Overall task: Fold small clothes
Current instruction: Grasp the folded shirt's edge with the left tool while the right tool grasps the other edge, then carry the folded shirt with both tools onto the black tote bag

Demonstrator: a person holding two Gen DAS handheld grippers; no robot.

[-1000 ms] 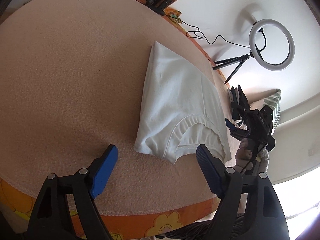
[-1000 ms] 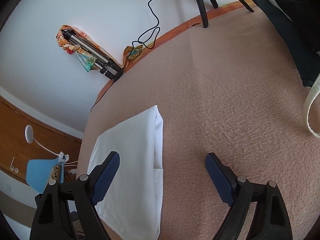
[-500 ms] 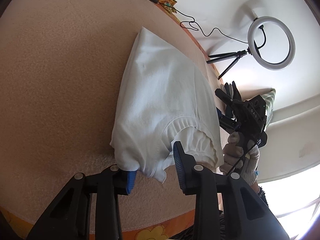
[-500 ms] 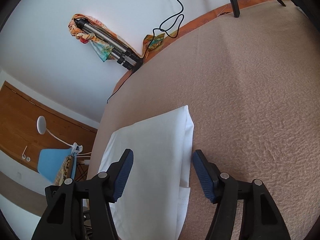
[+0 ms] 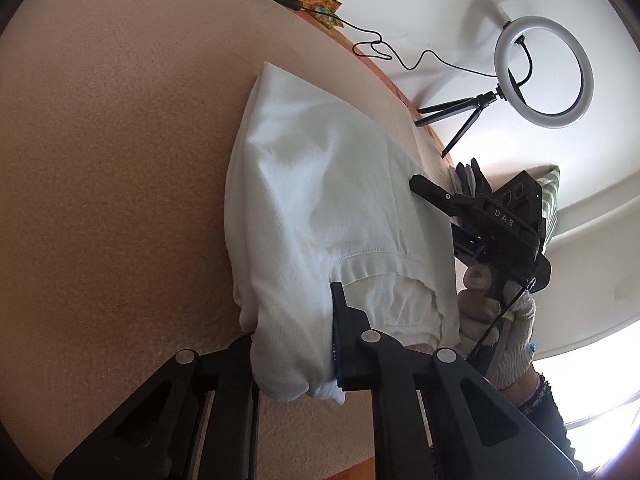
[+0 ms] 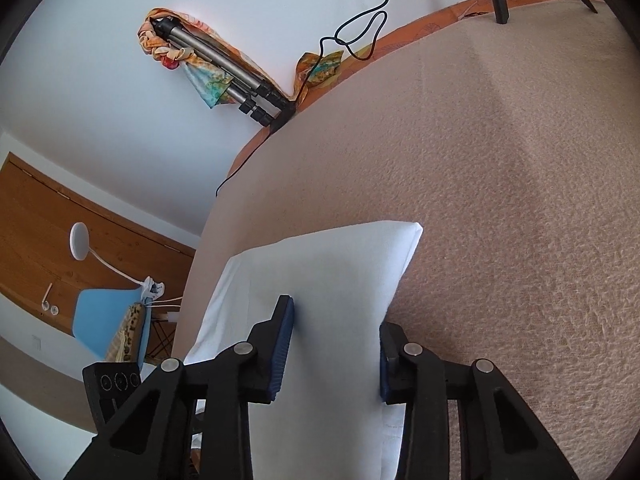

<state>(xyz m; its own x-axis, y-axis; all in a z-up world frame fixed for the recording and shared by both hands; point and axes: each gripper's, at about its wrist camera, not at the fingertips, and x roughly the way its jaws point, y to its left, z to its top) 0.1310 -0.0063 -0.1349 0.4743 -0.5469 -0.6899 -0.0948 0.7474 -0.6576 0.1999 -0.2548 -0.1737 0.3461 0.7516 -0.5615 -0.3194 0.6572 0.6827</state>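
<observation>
A white folded garment [image 5: 320, 200] lies on a tan blanket [image 5: 100, 200]; its ribbed collar end faces the left wrist camera. My left gripper [image 5: 294, 344] is shut on that near collar end, with cloth bunched between the jaws. In the right wrist view the garment [image 6: 332, 280] fills the gap of my right gripper [image 6: 332, 348], whose blue pads sit on either side of a cloth fold with a gap between them. The right gripper also shows in the left wrist view [image 5: 480, 216], at the garment's right edge.
A ring light on a small tripod [image 5: 540, 72] stands at the blanket's far right. A folded tripod wrapped in patterned cloth [image 6: 216, 68] and a black cable [image 6: 352, 28] lie at the far edge. A blue chair [image 6: 112, 320] stands beyond the left edge.
Both grippers moved forward onto the garment and narrowed. The left closed on the collar end and lifted it slightly; the right jaws closed in around the opposite end.
</observation>
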